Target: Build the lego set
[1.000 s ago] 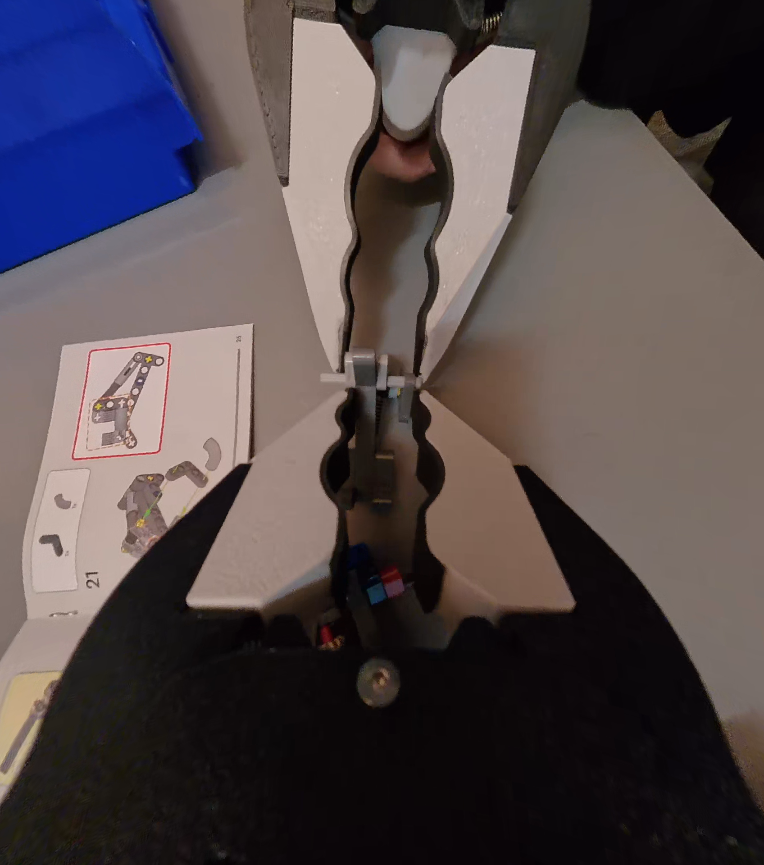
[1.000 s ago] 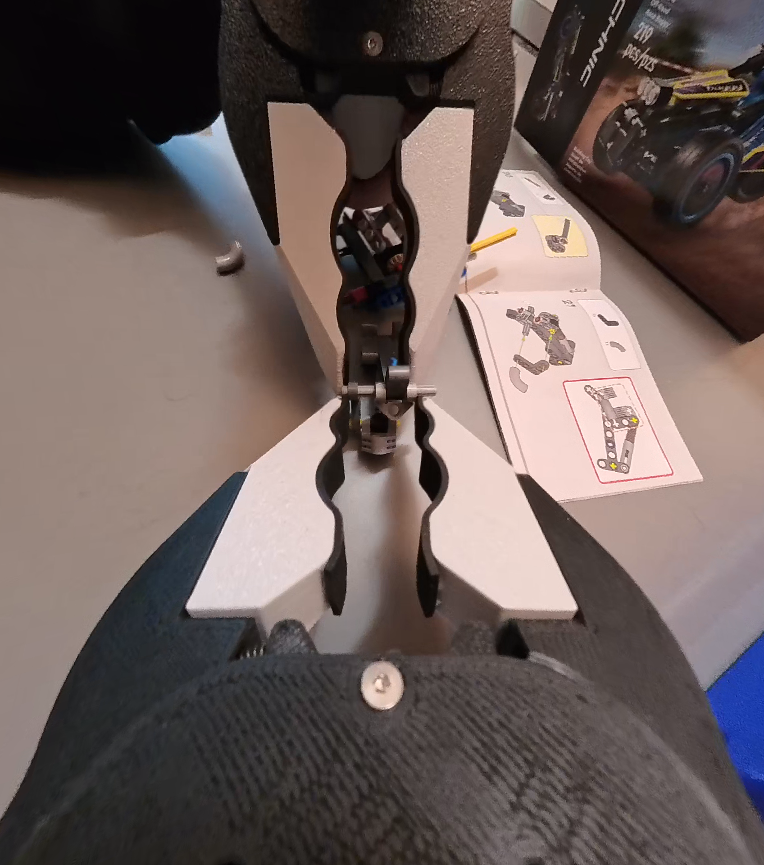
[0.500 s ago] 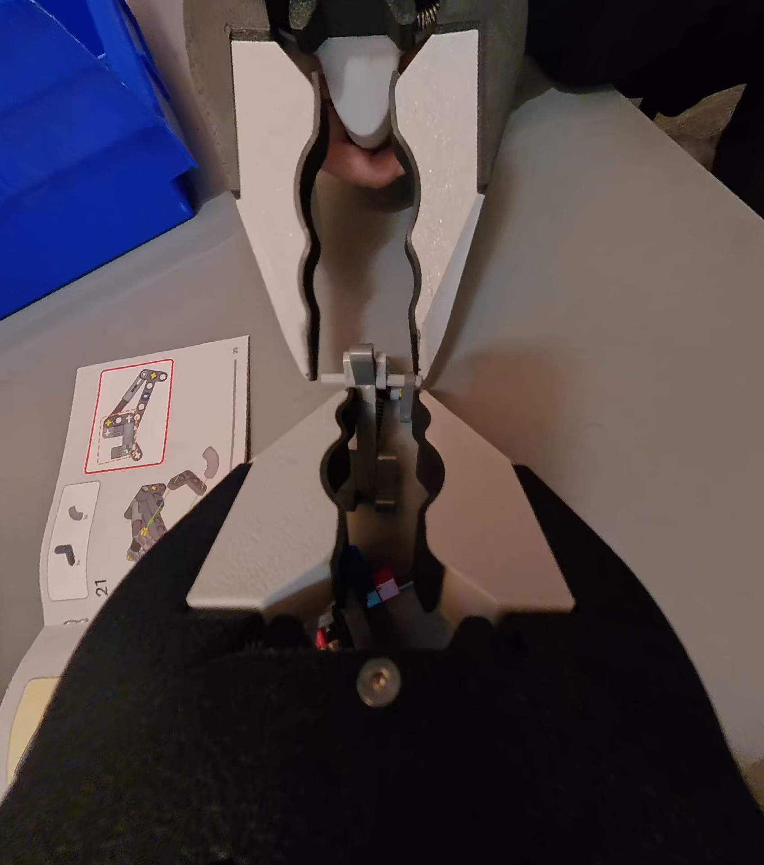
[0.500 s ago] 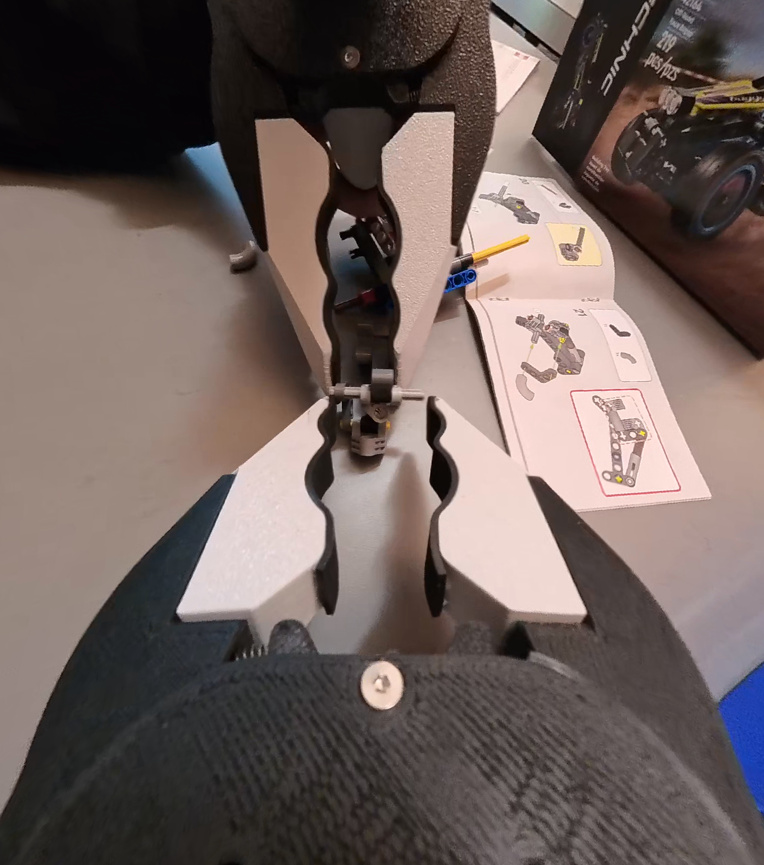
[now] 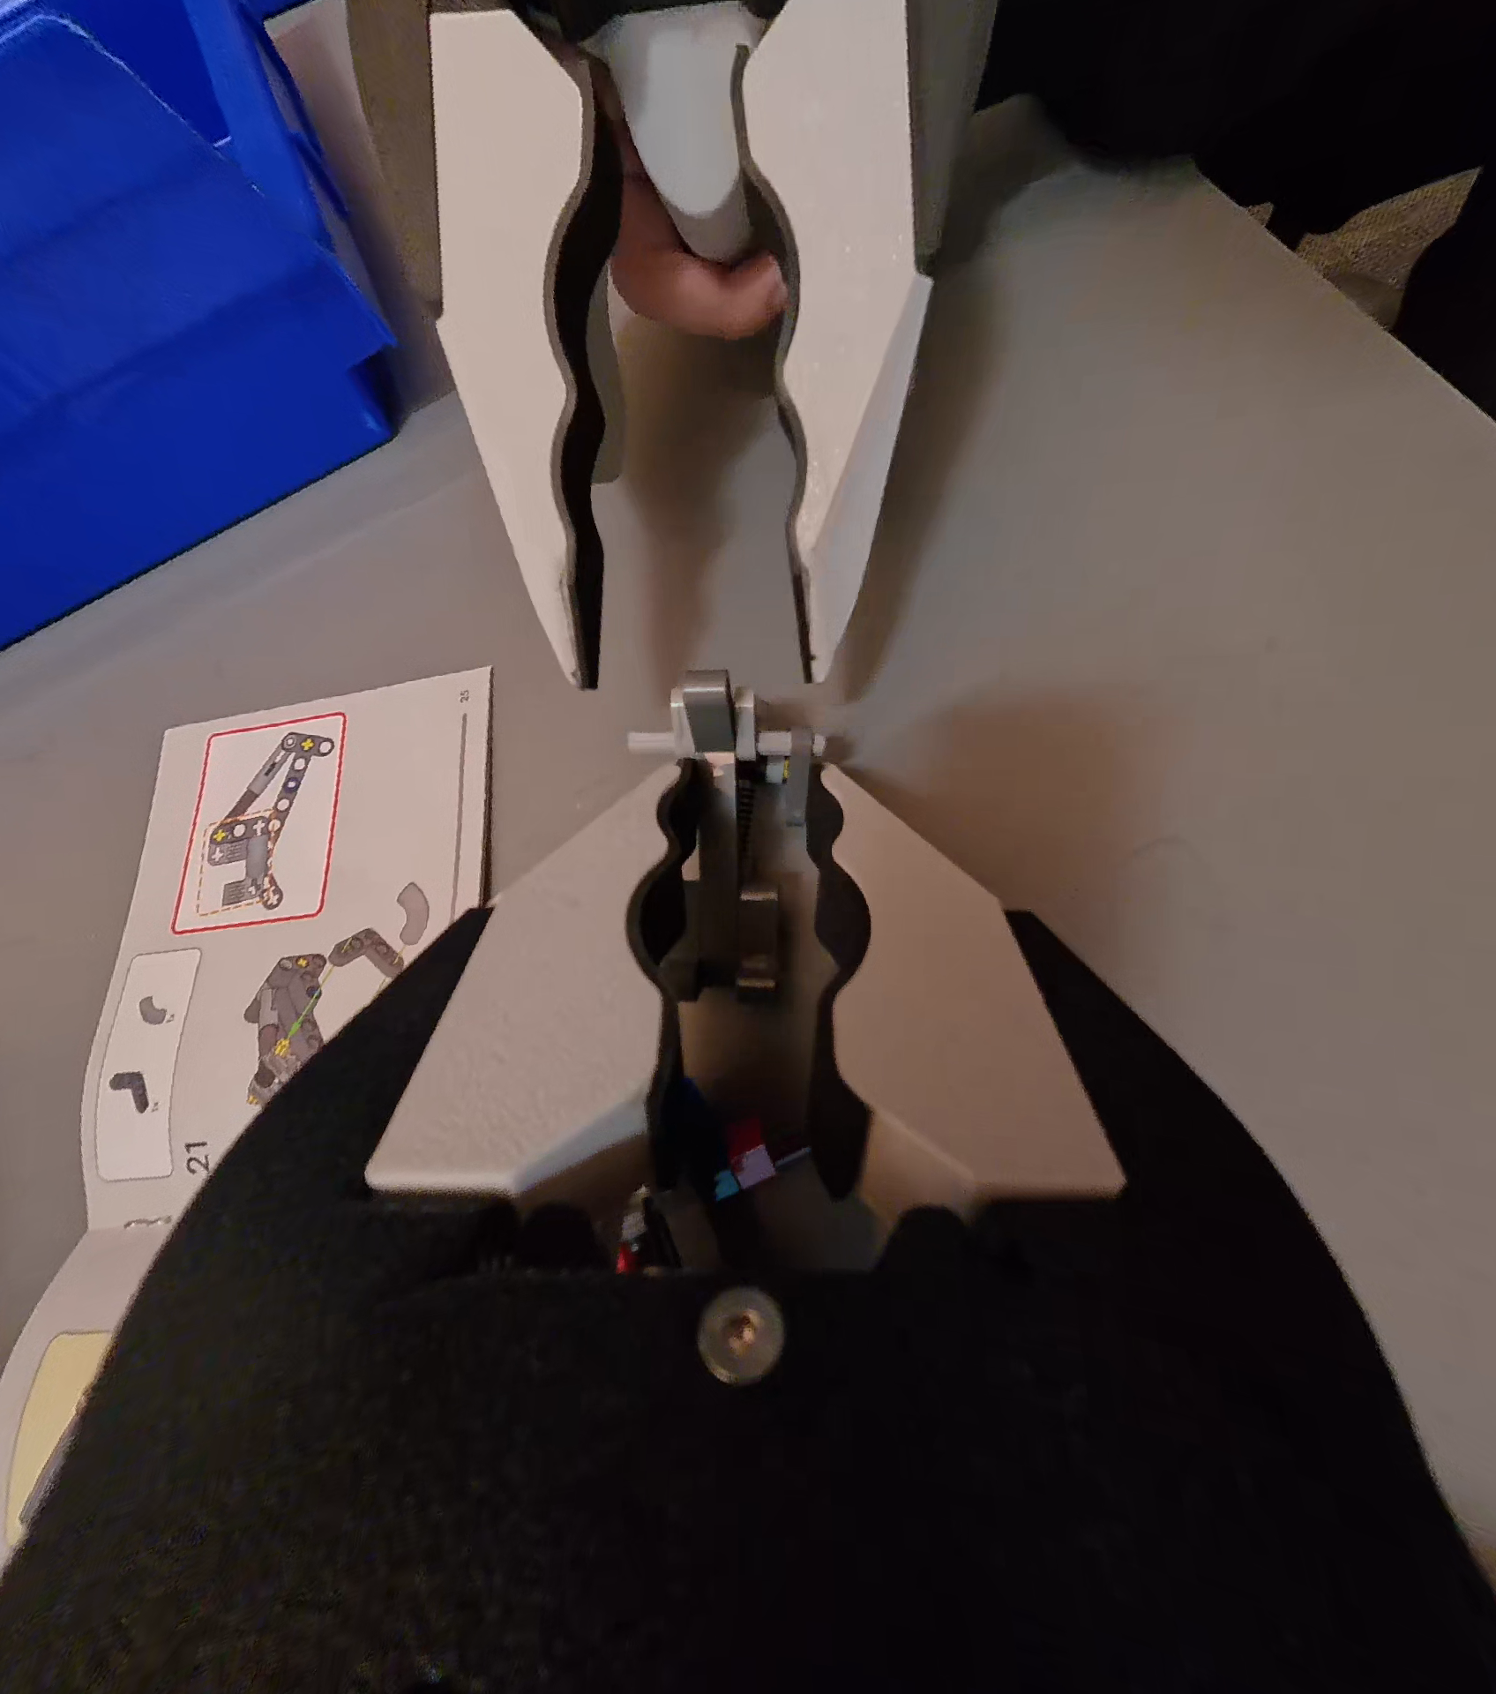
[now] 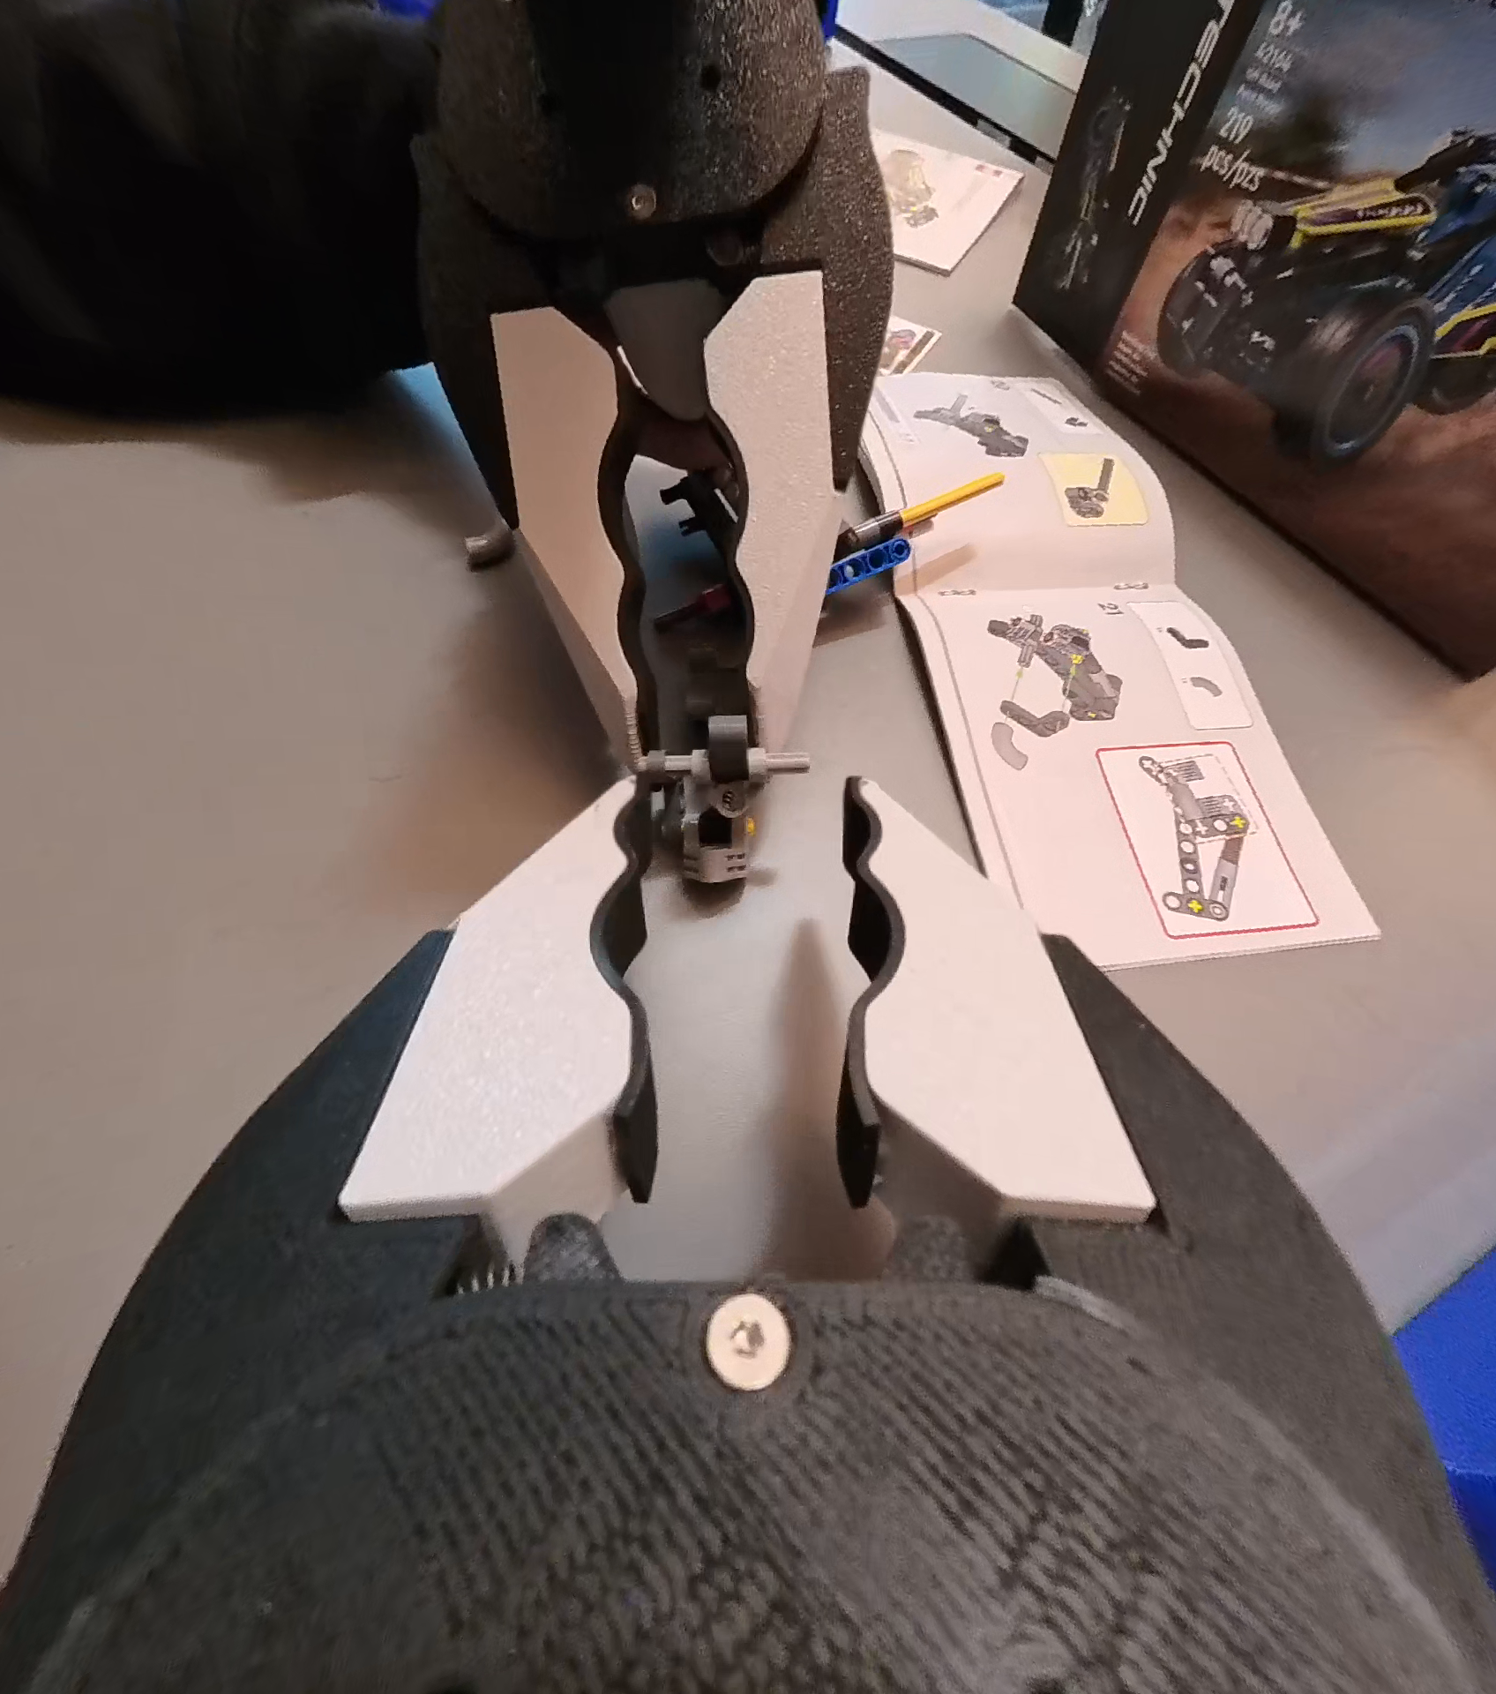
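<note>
The left gripper [image 5: 740,788] is clamped on the grey lego assembly [image 5: 731,825], its two fingers pressed against the sides of the piece, which runs back between them toward the gripper body. A light grey axle [image 5: 726,741] crosses the assembly just past the fingertips and sticks out on both sides. In the right wrist view the same assembly [image 6: 708,807] hangs from the left gripper [image 6: 698,724], raised above the grey table [image 6: 176,733]. The right gripper [image 6: 744,797] stands spread wide, facing the left one tip to tip; its left finger [image 6: 543,917] lies close against the lower end of the assembly, though actual contact cannot be confirmed, and its other finger stands well clear of the piece. Seen from the left wrist view, the right gripper [image 5: 698,678] is parted just beyond the axle and grips nothing. An open instruction booklet [image 6: 1138,733] lies on the table beside the grippers, with a yellow-and-black axle piece [image 6: 928,504] and a blue beam [image 6: 868,559] near its far edge. The set's box [image 6: 1322,275] stands behind the booklet. A blue bin [image 5: 84,321] sits at the table edge.
</note>
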Demonstrator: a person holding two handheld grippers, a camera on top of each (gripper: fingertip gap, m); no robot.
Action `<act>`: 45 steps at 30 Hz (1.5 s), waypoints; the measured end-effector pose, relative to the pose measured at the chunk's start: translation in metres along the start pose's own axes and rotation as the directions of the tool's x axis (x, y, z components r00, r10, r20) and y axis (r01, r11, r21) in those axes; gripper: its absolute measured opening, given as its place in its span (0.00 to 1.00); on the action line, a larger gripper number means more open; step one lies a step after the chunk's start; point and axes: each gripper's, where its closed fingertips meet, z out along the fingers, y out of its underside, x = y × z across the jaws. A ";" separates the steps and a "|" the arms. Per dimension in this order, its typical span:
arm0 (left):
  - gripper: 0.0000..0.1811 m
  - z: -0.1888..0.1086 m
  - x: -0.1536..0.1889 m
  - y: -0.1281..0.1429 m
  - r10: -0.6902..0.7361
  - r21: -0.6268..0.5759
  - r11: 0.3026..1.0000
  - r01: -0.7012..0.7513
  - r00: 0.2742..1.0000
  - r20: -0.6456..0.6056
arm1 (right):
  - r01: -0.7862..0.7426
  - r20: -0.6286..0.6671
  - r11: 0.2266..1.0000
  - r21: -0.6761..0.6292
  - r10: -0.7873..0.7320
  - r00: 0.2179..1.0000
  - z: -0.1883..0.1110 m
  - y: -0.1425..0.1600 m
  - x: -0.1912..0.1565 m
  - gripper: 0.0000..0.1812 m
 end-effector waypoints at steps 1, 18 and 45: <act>0.11 0.000 0.000 0.000 0.001 0.000 1.000 -0.001 1.000 0.000 | 0.009 -0.005 1.000 -0.006 -0.009 1.000 0.001 0.001 0.000 0.22; 0.11 0.002 0.003 -0.003 0.017 0.011 1.000 -0.017 1.000 -0.001 | 0.062 0.048 0.998 -0.030 -0.060 0.997 0.004 0.004 -0.012 0.12; 0.11 0.001 0.001 0.000 -0.010 -0.004 1.000 0.010 1.000 -0.001 | 0.045 0.031 0.998 -0.047 -0.044 0.999 0.008 0.004 -0.009 0.13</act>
